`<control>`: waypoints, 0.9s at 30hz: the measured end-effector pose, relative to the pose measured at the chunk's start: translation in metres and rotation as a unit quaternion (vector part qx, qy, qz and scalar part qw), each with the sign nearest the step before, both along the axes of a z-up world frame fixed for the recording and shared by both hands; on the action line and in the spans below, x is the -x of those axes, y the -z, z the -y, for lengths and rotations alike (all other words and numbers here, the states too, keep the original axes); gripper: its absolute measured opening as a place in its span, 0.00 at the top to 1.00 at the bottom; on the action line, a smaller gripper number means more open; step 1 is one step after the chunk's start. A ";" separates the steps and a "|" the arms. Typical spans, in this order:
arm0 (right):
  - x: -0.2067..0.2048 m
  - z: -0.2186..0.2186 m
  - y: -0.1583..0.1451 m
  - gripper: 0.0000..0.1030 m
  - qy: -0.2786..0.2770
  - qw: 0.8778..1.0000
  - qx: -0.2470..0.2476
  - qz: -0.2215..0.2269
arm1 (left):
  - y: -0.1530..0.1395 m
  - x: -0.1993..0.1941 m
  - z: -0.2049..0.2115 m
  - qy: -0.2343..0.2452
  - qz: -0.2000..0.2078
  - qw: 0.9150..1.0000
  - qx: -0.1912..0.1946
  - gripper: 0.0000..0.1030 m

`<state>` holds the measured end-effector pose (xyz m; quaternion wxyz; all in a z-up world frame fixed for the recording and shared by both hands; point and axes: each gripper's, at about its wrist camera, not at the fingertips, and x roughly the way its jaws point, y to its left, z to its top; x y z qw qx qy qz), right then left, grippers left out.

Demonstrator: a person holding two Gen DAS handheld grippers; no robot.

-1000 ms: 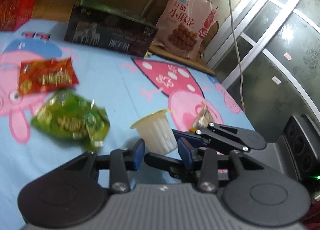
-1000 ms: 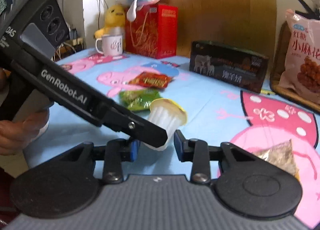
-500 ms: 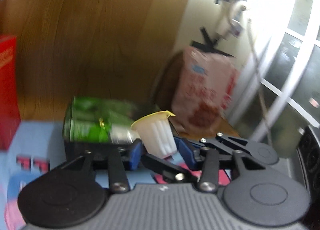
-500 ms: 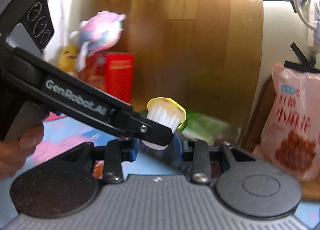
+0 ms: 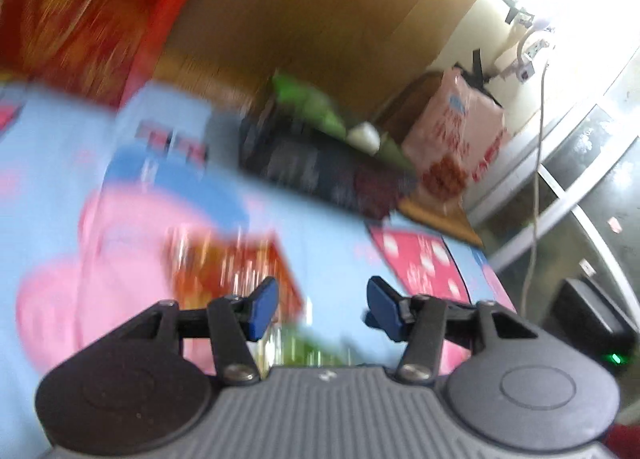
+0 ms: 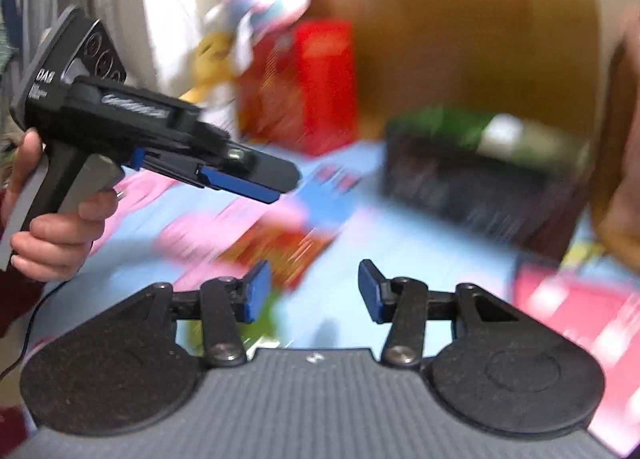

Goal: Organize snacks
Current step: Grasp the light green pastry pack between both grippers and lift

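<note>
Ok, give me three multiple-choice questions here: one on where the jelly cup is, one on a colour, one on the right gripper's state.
1. The white jelly cup is: A in the dark box; B on the red packet; C on the pink bag.
2. The right gripper's pads are: A green; B blue; C yellow.
3. The right gripper is: A clamped on the cup; B shut on a packet; C open and empty.
Answers: A, it sits on the box's green contents; B, both show blue; C, its jaws are opening with nothing between them.
</note>
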<state>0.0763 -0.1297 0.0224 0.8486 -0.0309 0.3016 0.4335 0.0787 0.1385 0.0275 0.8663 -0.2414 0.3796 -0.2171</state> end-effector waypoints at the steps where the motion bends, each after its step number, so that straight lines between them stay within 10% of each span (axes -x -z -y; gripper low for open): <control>1: 0.005 -0.004 0.005 0.29 -0.019 1.000 0.007 -0.010 | 0.006 0.010 0.000 -0.005 -0.004 1.000 0.000 0.49; 13: 0.070 -0.007 0.014 0.36 -0.070 0.987 0.104 0.102 | 0.018 0.044 0.048 0.029 0.002 0.999 -0.036 0.47; 19: 0.084 0.028 0.016 0.22 -0.099 0.965 0.147 0.194 | 0.024 0.041 0.066 0.066 -0.021 0.998 -0.013 0.44; 25: 0.088 0.060 0.007 0.19 -0.023 0.990 0.091 0.110 | 0.022 0.046 0.072 0.081 -0.034 0.996 -0.005 0.40; 27: 0.092 0.063 0.012 0.33 -0.003 0.996 0.061 0.065 | 0.023 0.049 0.069 0.081 -0.041 0.996 0.001 0.40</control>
